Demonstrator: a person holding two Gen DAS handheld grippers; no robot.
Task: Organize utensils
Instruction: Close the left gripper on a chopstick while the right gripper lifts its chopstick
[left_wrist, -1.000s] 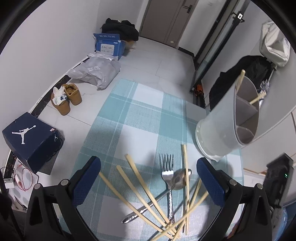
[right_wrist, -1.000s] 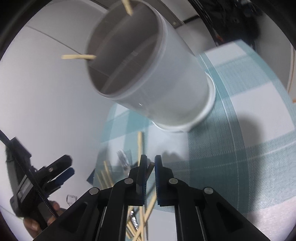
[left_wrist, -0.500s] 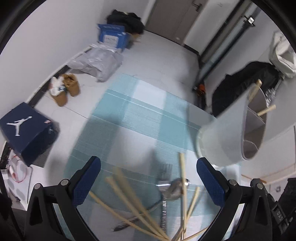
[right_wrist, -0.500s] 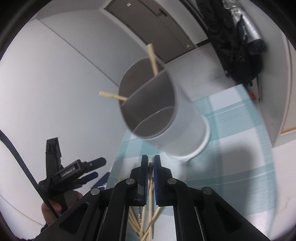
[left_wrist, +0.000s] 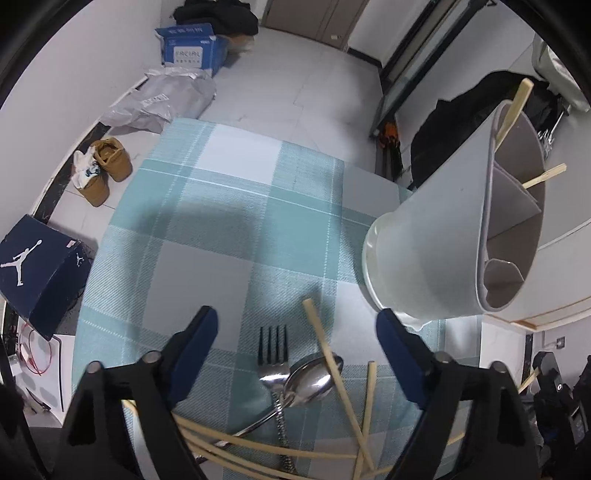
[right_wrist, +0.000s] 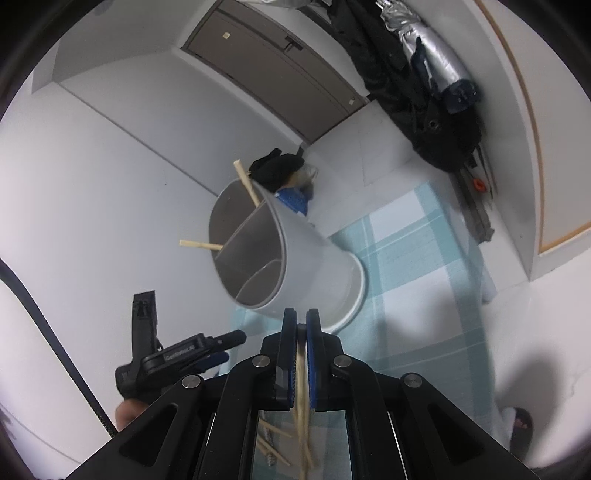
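Holder: 1, grey, 3 compartments, upright on the checked cloth; 2 chopsticks lean in it. On the cloth: 1 fork, 1 spoon, about 6 loose chopsticks, their ends cut off by the frame. Your left gripper hangs wide over the fork, jaws just closing, nothing between. Your right gripper pinches 1 chopstick; its lower end blurs.

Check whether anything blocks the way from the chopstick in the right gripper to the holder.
Nothing visible does. The right gripper is shut on a chopstick, and the holder stands just ahead, its open compartments facing it. Two chopsticks already lean in the far compartment.
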